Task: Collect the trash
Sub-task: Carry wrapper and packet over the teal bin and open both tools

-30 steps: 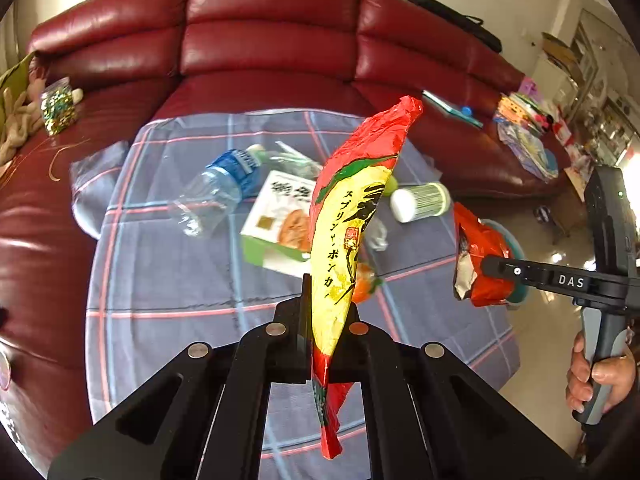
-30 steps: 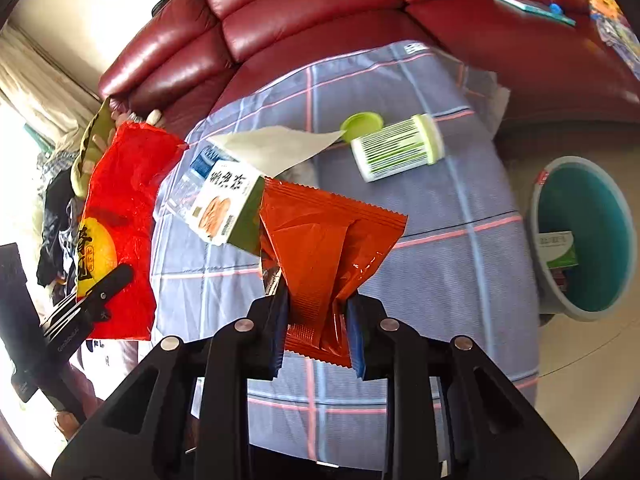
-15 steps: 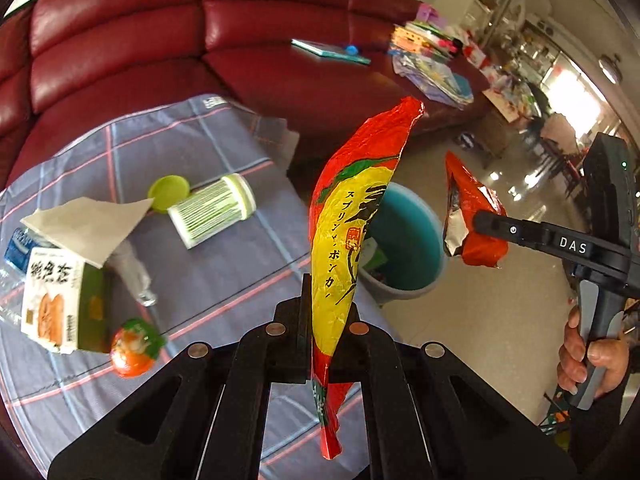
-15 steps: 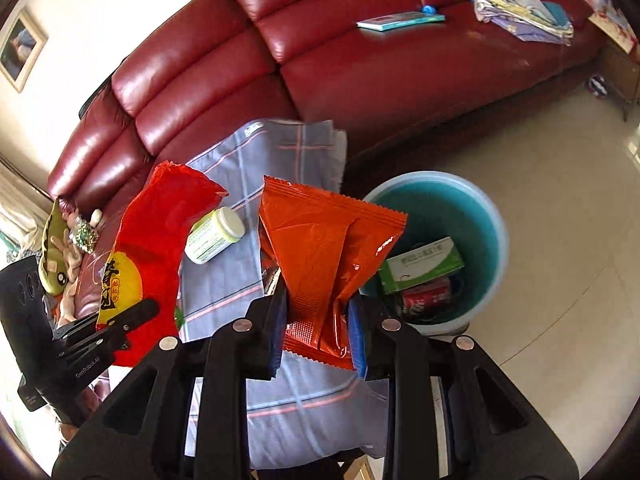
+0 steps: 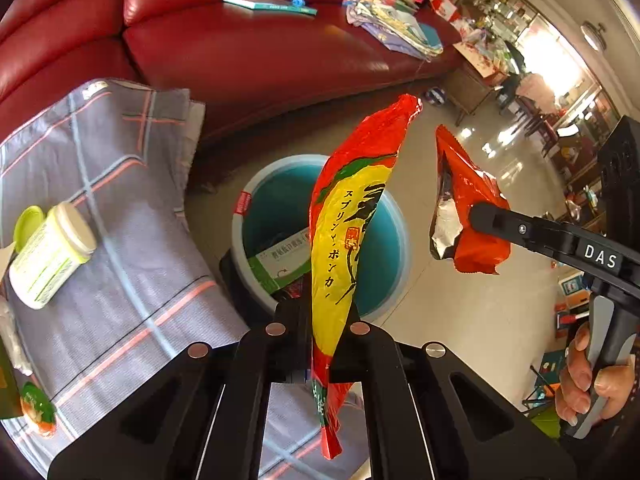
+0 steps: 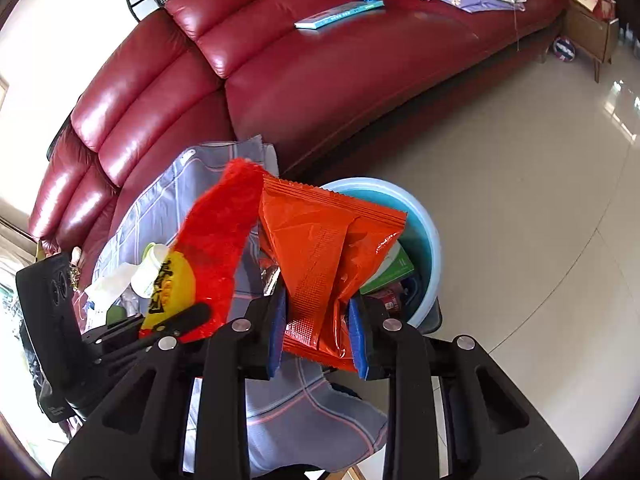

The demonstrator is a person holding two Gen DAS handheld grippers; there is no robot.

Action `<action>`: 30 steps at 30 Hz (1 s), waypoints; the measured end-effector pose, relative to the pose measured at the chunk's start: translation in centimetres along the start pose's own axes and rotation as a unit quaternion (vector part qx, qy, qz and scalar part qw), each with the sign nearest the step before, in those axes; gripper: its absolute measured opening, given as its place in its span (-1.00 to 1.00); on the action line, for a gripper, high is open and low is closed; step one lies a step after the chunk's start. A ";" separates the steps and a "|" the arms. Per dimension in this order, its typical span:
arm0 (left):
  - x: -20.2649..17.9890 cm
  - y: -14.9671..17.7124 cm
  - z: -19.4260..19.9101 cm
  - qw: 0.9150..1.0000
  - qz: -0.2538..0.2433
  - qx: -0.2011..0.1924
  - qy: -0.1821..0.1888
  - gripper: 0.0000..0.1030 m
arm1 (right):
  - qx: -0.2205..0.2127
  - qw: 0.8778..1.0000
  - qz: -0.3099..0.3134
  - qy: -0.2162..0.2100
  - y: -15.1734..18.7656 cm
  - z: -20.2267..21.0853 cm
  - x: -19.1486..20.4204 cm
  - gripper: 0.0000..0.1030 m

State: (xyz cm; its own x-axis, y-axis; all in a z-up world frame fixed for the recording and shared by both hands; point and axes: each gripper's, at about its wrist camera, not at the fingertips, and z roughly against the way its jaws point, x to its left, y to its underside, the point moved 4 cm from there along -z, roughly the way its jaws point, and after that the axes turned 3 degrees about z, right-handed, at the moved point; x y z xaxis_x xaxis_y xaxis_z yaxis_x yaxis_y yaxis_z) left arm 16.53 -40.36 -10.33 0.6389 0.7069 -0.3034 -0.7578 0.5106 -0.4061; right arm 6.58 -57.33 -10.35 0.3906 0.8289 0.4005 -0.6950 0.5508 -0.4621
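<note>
Left tongs (image 5: 318, 334) clamped on red-and-yellow snack bag (image 5: 348, 232); right tongs (image 6: 316, 334) pinching orange wrapper (image 6: 328, 256). Both wrappers held above or just beside teal bin (image 5: 394, 236). Likely risk: light foil drifting past rim onto floor (image 6: 520, 208) if released off-centre.

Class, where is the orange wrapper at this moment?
The orange wrapper is clamped in the right gripper, held up over the near rim of the blue bin, with the red-and-yellow wrapper to its left.
</note>
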 end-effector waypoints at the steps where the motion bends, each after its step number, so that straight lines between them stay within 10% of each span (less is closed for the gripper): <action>1: -0.2 -0.2 -0.6 1.000 -0.003 0.003 0.001 -0.92 | 0.002 1.000 -0.003 0.001 -0.2 -0.3 -0.3 -0.50; 8: -0.8 -1.2 -4.8 1.000 -0.006 0.020 0.005 -0.81 | 0.014 1.000 -0.017 0.013 -0.6 -2.0 -1.6 -0.50; 11: -0.6 -1.3 -5.2 1.000 -0.003 0.019 -0.007 0.33 | 0.023 0.999 -0.019 0.017 -0.5 -2.8 -1.9 -0.49; 14: -0.3 -1.3 -4.4 0.999 -0.010 -0.012 -0.029 0.76 | 0.028 0.999 -0.021 0.020 -0.7 -3.5 -1.9 -0.49; 25: 3.0 0.0 -1.1 0.999 0.023 -0.023 -0.036 0.92 | 0.049 0.999 -0.005 0.021 -0.9 -6.0 0.1 -0.45; 30: 4.7 0.9 1.1 0.998 0.027 -0.035 -0.052 0.92 | 0.050 0.998 0.008 0.031 -1.0 -6.7 1.4 -0.09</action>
State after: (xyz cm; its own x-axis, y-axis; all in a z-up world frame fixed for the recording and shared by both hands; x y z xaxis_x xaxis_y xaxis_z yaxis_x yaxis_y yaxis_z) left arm 18.66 -36.04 -11.21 0.5781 0.7808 -0.2371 -0.7772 0.4384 -0.4514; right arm 11.90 -56.04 -14.66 0.4126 0.8438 0.3430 -0.7575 0.5270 -0.3852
